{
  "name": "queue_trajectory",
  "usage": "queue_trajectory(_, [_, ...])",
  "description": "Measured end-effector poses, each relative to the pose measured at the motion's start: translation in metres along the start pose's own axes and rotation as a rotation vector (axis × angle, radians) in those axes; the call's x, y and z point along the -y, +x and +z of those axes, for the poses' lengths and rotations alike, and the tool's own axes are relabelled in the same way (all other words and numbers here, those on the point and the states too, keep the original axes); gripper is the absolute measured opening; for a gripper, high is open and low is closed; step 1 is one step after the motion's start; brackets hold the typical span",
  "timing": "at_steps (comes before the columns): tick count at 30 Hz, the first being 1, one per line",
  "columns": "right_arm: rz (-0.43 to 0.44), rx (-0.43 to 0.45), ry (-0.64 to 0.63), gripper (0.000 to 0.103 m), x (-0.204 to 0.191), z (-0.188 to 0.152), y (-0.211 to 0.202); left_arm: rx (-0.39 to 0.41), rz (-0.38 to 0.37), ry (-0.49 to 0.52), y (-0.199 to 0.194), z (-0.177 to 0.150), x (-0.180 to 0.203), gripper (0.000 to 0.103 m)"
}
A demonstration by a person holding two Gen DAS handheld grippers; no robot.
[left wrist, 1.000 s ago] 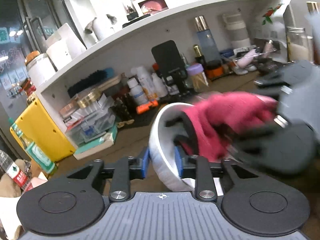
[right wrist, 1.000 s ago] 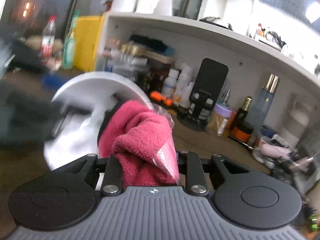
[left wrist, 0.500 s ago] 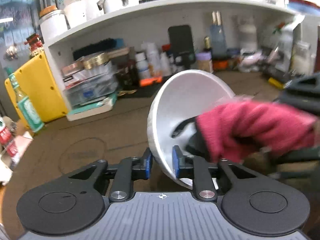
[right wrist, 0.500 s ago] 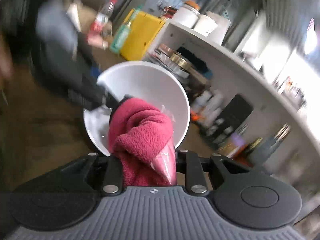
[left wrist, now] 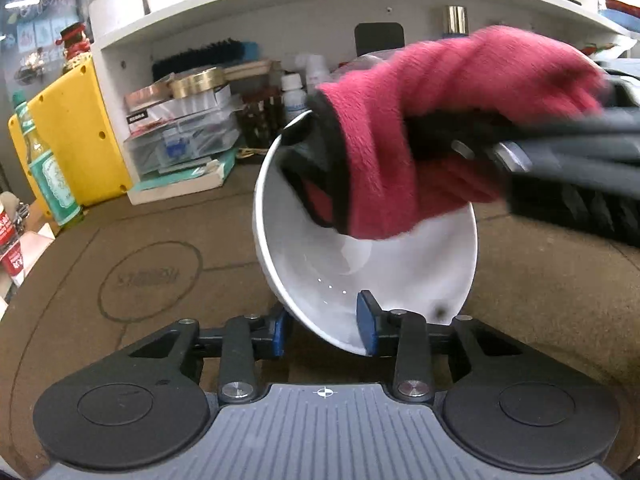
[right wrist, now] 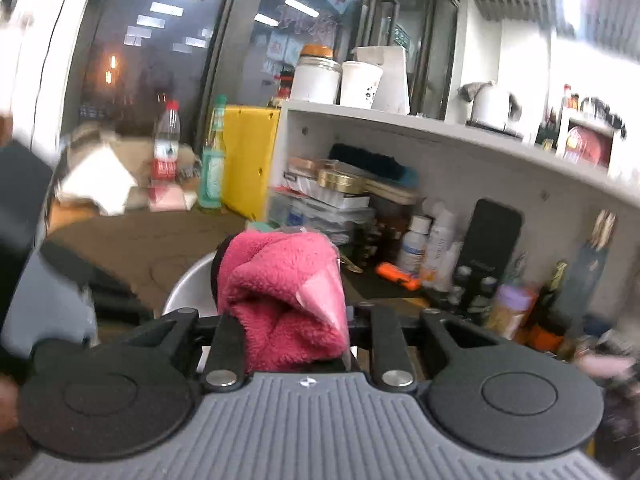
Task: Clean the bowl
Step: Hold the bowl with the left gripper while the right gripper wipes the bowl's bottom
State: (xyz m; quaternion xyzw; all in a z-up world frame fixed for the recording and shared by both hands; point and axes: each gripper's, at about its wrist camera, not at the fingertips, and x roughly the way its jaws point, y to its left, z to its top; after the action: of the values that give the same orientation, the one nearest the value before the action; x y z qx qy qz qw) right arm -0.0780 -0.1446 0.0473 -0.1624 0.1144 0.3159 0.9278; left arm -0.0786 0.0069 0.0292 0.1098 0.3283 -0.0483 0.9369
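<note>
The left gripper [left wrist: 324,330] is gripping the white bowl [left wrist: 360,272] by its near rim, its two blue pads [left wrist: 366,326] closed on either side of the wall, one outside and one inside. The bowl is being held tilted above the brown table [left wrist: 140,240], its opening facing right and toward the camera. The right gripper [right wrist: 294,320] is clamping a bunched red cloth [right wrist: 280,296], its jaws closed down to the thickness of the wad. In the left view the cloth [left wrist: 440,120] is coming in from the right and pressing against the upper part of the bowl's inside, covering the far rim; the lower inside is showing bare, with small bright specks and one dark spot near the right edge. In the right view only a sliver of the bowl [right wrist: 188,288] is showing, just left of and below the cloth. A round mark [left wrist: 150,280] printed on the table is sitting left of the bowl; its lettering is too faint to read. Behind, a white shelf [left wrist: 320,8] is crowded with bottles and boxes, a yellow case [left wrist: 76,132] is standing at its left end, and beside it a green bottle [left wrist: 48,172] is carrying a label too small to read. The red label on the clear bottle [right wrist: 166,148] is also unreadable.
</note>
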Motion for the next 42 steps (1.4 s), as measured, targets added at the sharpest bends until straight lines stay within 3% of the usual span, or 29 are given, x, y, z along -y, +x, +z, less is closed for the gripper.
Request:
queue_trajectory(4, [-0.118, -0.088, -0.119, 0.023, -0.014, -0.034, -0.004, 0.022, 0.013, 0.046, -0.003, 0.016, -0.001, 0.032])
queue_trajectory(8, [-0.114, -0.119, -0.100, 0.023, -0.016, -0.046, 0.003, 0.071, 0.043, 0.100, -0.010, 0.043, 0.006, 0.032])
queue_trajectory(11, [-0.126, -0.134, -0.081, 0.023, -0.017, -0.047, 0.004, 0.076, 0.040, 0.149, -0.009, 0.052, 0.018, 0.016])
queue_trajectory(14, [-0.140, -0.149, -0.040, 0.024, -0.011, -0.046, 0.007, 0.087, 0.072, 0.232, -0.012, 0.038, 0.031, 0.018])
queue_trajectory(20, [-0.187, -0.139, 0.021, 0.026, 0.010, -0.034, 0.021, 0.048, 0.016, 0.185, -0.020, 0.020, 0.035, 0.033])
queue_trajectory(24, [-0.154, -0.095, 0.010, 0.027, 0.009, -0.018, 0.032, 0.007, 0.046, 0.148, -0.015, 0.015, 0.030, 0.032])
queue_trajectory(26, [-0.135, -0.077, -0.045, 0.026, 0.002, -0.017, 0.022, -0.016, 0.063, 0.122, -0.006, 0.011, 0.019, 0.027])
queue_trajectory(33, [-0.090, -0.028, -0.320, 0.024, -0.034, -0.026, -0.020, -0.015, 0.060, 0.082, -0.006, 0.010, 0.013, 0.023])
queue_trajectory(35, [-0.092, -0.050, -0.482, 0.024, -0.056, -0.043, -0.027, -0.011, 0.052, 0.078, -0.007, 0.010, 0.014, 0.022])
queue_trajectory(38, [-0.069, -0.137, -0.589, 0.024, -0.066, -0.058, -0.018, -0.007, -0.014, 0.070, -0.010, 0.011, 0.016, 0.023])
queue_trajectory(42, [-0.044, -0.249, -0.493, 0.024, -0.044, -0.037, 0.007, -0.007, -0.019, 0.090, -0.009, 0.014, 0.025, 0.028])
